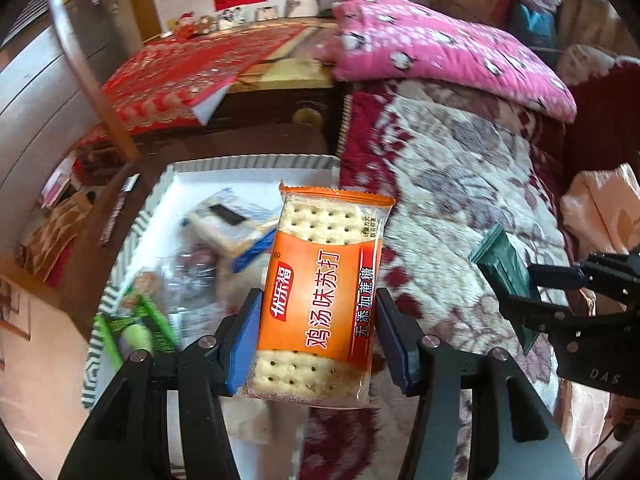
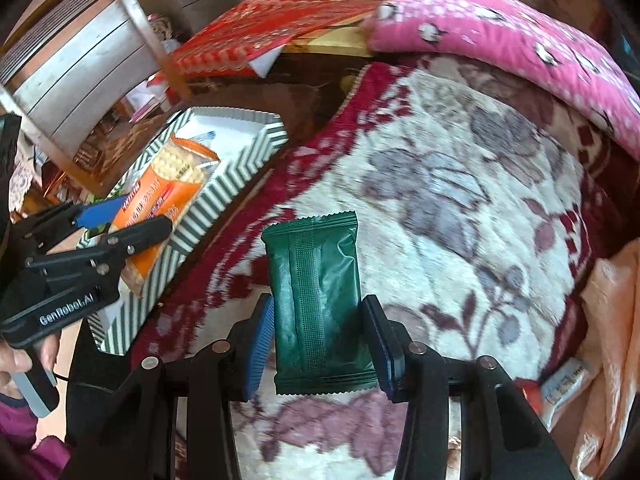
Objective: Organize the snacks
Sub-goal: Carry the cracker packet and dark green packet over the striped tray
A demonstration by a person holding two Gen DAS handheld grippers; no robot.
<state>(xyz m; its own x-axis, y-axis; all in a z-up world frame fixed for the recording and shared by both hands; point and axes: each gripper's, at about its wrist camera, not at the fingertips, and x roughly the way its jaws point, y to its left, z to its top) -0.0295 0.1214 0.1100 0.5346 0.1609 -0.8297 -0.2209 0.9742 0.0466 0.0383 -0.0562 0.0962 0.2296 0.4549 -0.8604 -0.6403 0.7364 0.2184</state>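
While the left tool (image 1: 318, 338) is clamped on an orange cracker packet (image 1: 324, 296), that packet hangs upright over the near right edge of a green-and-white striped box (image 1: 120, 264), partly covering it in the left wrist view. Inside the box lie a blue-and-white packet (image 1: 236, 224) at about 11 o'clock from the crackers, a clear wrapped snack (image 1: 192, 276) at 9 o'clock and a green packet (image 1: 136, 320) at 8 o'clock, all blurred. At 3 o'clock, the right tool (image 2: 318, 340) grips a dark green sachet (image 2: 320, 300) by its long sides, seam facing the camera, above a red-and-cream floral blanket (image 2: 460, 184) on the bed. In the right wrist view the striped box sits at 10 o'clock from the sachet, just beside the blanket's edge, and the left tool with its packet stands between the sachet and the box opening. A pink patterned quilt (image 2: 500, 36) is bunched at 1 o'clock, a red cloth (image 1: 188, 72) covers the surface behind the box at 12 o'clock, and a peach plastic bag (image 2: 612, 320) lies at 3 o'clock. A person's hand (image 2: 16, 356) holds the left tool's handle at 9 o'clock.
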